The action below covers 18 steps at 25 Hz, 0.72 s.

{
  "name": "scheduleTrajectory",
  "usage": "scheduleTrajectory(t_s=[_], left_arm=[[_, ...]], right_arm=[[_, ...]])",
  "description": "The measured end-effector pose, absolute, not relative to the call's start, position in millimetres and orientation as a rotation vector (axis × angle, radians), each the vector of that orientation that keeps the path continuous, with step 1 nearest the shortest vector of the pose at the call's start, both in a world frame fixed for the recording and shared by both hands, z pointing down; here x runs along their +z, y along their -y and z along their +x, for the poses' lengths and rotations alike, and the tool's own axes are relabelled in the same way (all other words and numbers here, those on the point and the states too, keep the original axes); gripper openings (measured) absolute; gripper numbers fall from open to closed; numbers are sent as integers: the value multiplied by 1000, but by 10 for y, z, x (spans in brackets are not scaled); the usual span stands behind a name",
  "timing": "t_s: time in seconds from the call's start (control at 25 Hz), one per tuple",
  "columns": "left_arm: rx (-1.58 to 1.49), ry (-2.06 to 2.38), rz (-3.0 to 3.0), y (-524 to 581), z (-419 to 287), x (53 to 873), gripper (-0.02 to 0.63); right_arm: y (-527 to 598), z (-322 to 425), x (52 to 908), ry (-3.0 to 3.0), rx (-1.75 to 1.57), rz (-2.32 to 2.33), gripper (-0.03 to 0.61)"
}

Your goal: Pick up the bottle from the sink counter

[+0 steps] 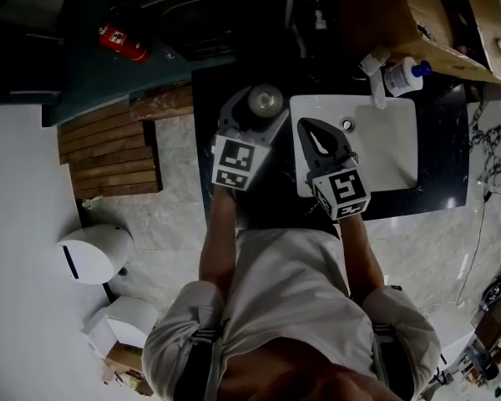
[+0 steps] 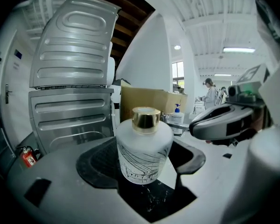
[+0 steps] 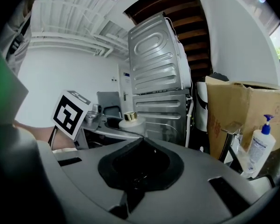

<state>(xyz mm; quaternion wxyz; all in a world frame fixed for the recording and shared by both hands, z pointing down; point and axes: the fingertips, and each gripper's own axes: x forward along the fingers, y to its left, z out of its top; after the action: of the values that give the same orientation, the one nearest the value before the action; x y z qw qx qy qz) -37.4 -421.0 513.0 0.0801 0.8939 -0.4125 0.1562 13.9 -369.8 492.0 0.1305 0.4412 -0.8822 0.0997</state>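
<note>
- Status, left gripper (image 2: 147, 158)?
- Jaws closed onto the bottle (image 2: 143, 146), one black pad on each side of the body. Frosted white glass, dark line pattern, gold cap (image 2: 145, 119). Upright.
- Off the counter?
- Can't tell. It's over the black sink counter (image 1: 442, 153), left of the white basin (image 1: 392, 144). Left gripper view shows a dark veined surface right under the base, but whether they touch isn't readable.
- Right gripper (image 3: 141, 147)?
- Jaws together, nothing between them. Head view puts it over the basin's left part, just beside the left gripper. Each gripper carries a marker cube (image 1: 236, 162) at the end nearer the person.
- Does the right gripper view see the bottle?
- Yes. It's small and left of centre, sitting in the left gripper's jaws with the gold cap up.
- Anything else on the counter?
- Faucet (image 1: 374, 75) at the back of the basin. White pump bottle with a blue top (image 1: 403, 77) is just beside it. Cardboard box (image 3: 233, 111) stands behind those two. Ribbed metal panel (image 2: 70, 73) rises beyond the bottle in the left gripper view.
- Floor side?
- Red fire extinguisher (image 1: 121, 42) far left in the head view, well apart from the counter. Slatted wooden board (image 1: 108, 157) lies between it and the person.
</note>
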Motion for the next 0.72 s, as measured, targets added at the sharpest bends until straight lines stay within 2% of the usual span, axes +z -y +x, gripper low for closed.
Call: scheduleTrajectory(t_s=[0.72], left_arm=[[427, 1284, 2720, 3722, -509, 4479, 321]], right_arm=[[3537, 296, 4273, 2645, 172, 1295, -3]])
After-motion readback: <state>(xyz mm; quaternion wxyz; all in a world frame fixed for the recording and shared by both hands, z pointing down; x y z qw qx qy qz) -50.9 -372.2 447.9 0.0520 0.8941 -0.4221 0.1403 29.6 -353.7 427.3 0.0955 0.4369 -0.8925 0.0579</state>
